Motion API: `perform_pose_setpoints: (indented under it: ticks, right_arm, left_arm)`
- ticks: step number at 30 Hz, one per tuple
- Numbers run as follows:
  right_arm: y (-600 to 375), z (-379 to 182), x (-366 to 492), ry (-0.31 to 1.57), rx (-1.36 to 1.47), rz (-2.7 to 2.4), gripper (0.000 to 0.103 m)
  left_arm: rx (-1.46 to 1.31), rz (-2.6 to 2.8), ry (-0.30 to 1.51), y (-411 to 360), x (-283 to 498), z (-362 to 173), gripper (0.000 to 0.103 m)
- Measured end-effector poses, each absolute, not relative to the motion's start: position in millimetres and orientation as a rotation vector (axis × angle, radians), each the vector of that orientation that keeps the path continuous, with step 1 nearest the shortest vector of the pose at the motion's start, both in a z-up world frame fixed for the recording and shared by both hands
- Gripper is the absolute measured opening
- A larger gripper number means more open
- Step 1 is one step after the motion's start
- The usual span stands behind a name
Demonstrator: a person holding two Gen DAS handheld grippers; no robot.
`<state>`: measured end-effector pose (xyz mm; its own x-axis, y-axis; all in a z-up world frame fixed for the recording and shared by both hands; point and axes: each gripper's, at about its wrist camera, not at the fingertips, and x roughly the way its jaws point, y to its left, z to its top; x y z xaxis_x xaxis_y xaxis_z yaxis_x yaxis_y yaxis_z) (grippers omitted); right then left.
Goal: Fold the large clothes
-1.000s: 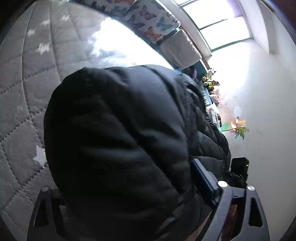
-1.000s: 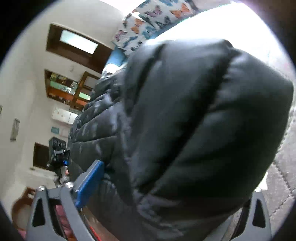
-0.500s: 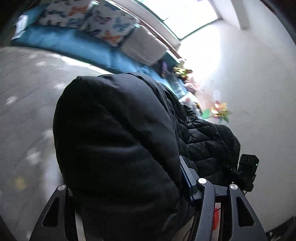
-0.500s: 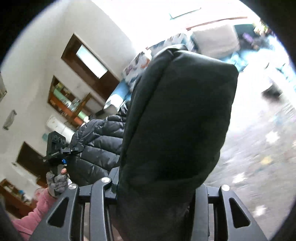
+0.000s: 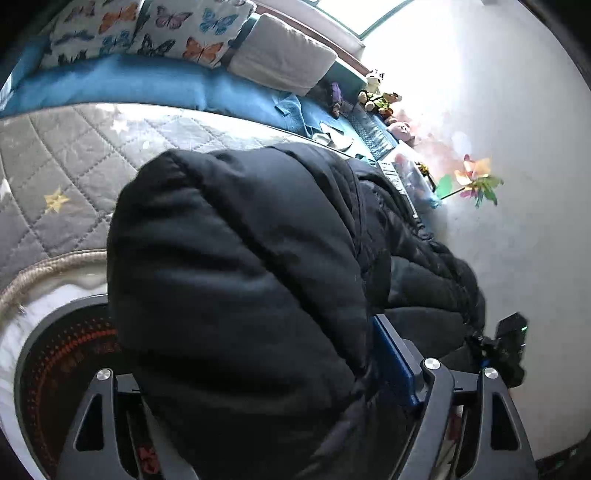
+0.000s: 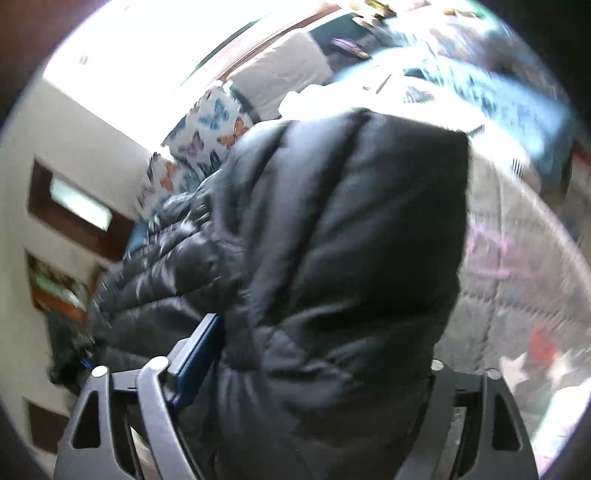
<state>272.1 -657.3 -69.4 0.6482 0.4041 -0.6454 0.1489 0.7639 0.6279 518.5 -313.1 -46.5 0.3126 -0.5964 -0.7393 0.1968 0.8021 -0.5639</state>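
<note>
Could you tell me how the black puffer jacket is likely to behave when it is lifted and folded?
The jacket bulges in thick quilted tubes, so it is probably light for its bulk and springy, apt to puff back open after a fold. It drapes limply toward the other claw, so it is floppy. Its shell looks shiny, so it may slip.

Bright window, white wall

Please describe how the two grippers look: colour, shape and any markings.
Both are alike. The left gripper and the right gripper have dark grey, matt fingers with triangular cut-outs and silver round screw heads on top. Each shows a flat blue pad on one finger. No cables or lettering are visible.
</note>
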Motion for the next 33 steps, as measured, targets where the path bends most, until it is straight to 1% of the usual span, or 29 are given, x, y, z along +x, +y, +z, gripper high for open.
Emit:
perform_pose_setpoints:
  ticks: [2, 4, 7, 10, 11, 14, 15, 17, 18, 19, 21, 22, 27, 28, 31, 33]
  right_arm:
    - [-660, -64, 271, 0.884, 0.695, 0.143, 0.091]
    - [-659, -47, 266, 0.897, 0.61, 0.078, 0.091]
    - [-658, -12, 254, 0.859, 0.494, -0.067, 0.091]
    - [-646, 24, 241, 0.772, 0.402, -0.155, 0.091]
    - [-635, 32, 245, 0.747, 0.389, -0.14, 0.091]
    - [-603, 38, 270, 0.74, 0.342, -0.06, 0.091]
    - [-598, 37, 283, 0.747, 0.323, -0.042, 0.091]
    - [-581, 29, 308, 0.768, 0.272, -0.017, 0.091]
    - [-574, 22, 316, 0.781, 0.25, -0.012, 0.091]
    - [-572, 20, 320, 0.789, 0.237, -0.019, 0.091]
    - [-564, 7, 335, 0.827, 0.201, -0.045, 0.091]
    - [-564, 4, 335, 0.835, 0.175, -0.064, 0.091]
    - [-562, -19, 340, 0.91, 0.111, -0.101, 0.092]
    - [-563, -21, 341, 0.921, 0.107, -0.097, 0.092]
    - [-562, -13, 338, 0.926, 0.099, -0.107, 0.091]
    - [-556, 3, 324, 0.886, 0.087, -0.123, 0.091]
  left_arm:
    - [-0.435, -0.542, 1.137, -306, 520, -37, 0.085]
    - [-0.486, -0.529, 1.097, -283, 524, -29, 0.084]
    - [-0.503, -0.485, 1.053, -249, 529, -12, 0.084]
    - [-0.386, -0.416, 0.944, -245, 528, 20, 0.084]
    - [-0.347, -0.404, 0.904, -240, 517, 29, 0.084]
    - [-0.264, -0.378, 0.78, -237, 492, 60, 0.084]
    - [-0.263, -0.397, 0.77, -229, 484, 65, 0.084]
    - [-0.233, -0.481, 0.792, -246, 481, 71, 0.082]
    - [-0.209, -0.494, 0.805, -258, 481, 70, 0.08]
    - [-0.177, -0.493, 0.827, -269, 485, 63, 0.075]
    - [-0.149, -0.513, 0.885, -286, 493, 46, 0.071]
    - [-0.141, -0.506, 0.921, -294, 498, 32, 0.067]
    - [-0.087, -0.466, 1.021, -322, 511, -35, 0.067]
    - [-0.088, -0.456, 1.027, -325, 514, -40, 0.067]
    - [-0.093, -0.443, 1.021, -322, 509, -36, 0.067]
    - [-0.067, -0.438, 0.982, -317, 500, -23, 0.067]
